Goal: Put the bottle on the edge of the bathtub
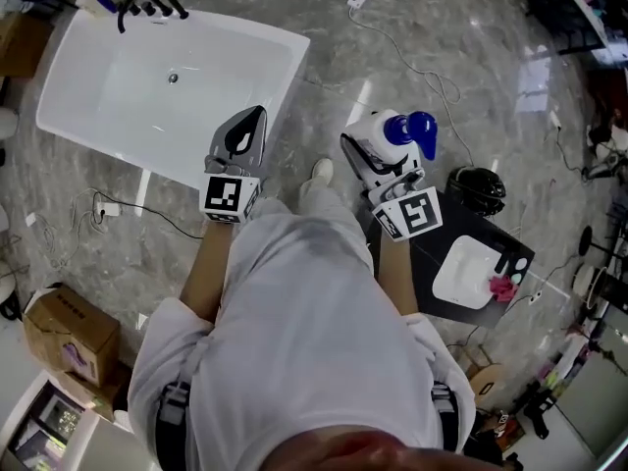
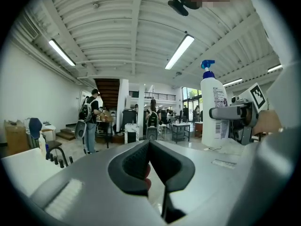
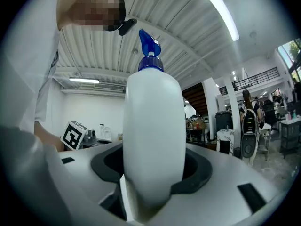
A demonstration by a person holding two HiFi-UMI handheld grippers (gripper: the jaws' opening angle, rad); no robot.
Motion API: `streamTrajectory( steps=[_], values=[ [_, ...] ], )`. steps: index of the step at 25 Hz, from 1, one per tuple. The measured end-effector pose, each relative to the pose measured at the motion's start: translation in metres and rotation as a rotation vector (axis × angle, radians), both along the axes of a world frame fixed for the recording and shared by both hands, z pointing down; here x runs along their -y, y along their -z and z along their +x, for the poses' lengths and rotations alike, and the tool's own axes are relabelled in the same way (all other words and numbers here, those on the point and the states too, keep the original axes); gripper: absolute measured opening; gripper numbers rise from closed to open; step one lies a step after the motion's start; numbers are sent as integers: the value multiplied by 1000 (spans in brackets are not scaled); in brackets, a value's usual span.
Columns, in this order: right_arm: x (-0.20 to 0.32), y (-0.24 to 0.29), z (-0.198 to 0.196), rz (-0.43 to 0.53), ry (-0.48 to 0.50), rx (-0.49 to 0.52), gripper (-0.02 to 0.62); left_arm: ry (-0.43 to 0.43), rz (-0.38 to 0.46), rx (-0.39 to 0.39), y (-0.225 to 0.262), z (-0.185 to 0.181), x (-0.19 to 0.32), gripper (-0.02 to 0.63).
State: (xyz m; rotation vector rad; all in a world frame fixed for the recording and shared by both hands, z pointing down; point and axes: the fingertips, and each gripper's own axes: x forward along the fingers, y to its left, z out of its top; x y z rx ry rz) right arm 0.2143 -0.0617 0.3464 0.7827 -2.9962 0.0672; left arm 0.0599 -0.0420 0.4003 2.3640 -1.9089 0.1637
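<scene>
- Right gripper: clenched on the bottle, one jaw on each side of the white body, low down.
- Bottle: white, with a blue pump top. It is held in the air in front of the person and stands upright in the left gripper view, where a printed label shows on its side. It sits to the right of the bathtub, clear of the rim and not touching it.
- Left gripper: jaws pressed together with nothing between them, hanging just off the near edge of the bathtub.
- Bathtub: white and rectangular, with a black tap at its far end.
- Floor: grey marble, with a white cable trailing across it.
- Black table: on the person's right, carrying a small white basin.
- Cardboard box: on the floor at the lower left.
</scene>
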Motion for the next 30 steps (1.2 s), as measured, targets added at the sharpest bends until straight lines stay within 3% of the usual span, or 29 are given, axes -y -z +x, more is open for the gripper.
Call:
streamTrajectory(
  steps=[9, 17, 24, 30],
  values=[
    [121, -19, -19, -29, 216, 56, 258, 154, 24, 73, -14, -6, 85, -5],
    [193, -29, -80, -31, 363, 103, 258, 258, 85, 45, -6, -39, 144, -5],
    [237, -24, -156, 9, 476, 106, 258, 302, 53, -14, -28, -96, 182, -5],
    [266, -26, -236, 25, 577, 156, 258, 358, 22, -9, -51, -161, 205, -5]
  ],
)
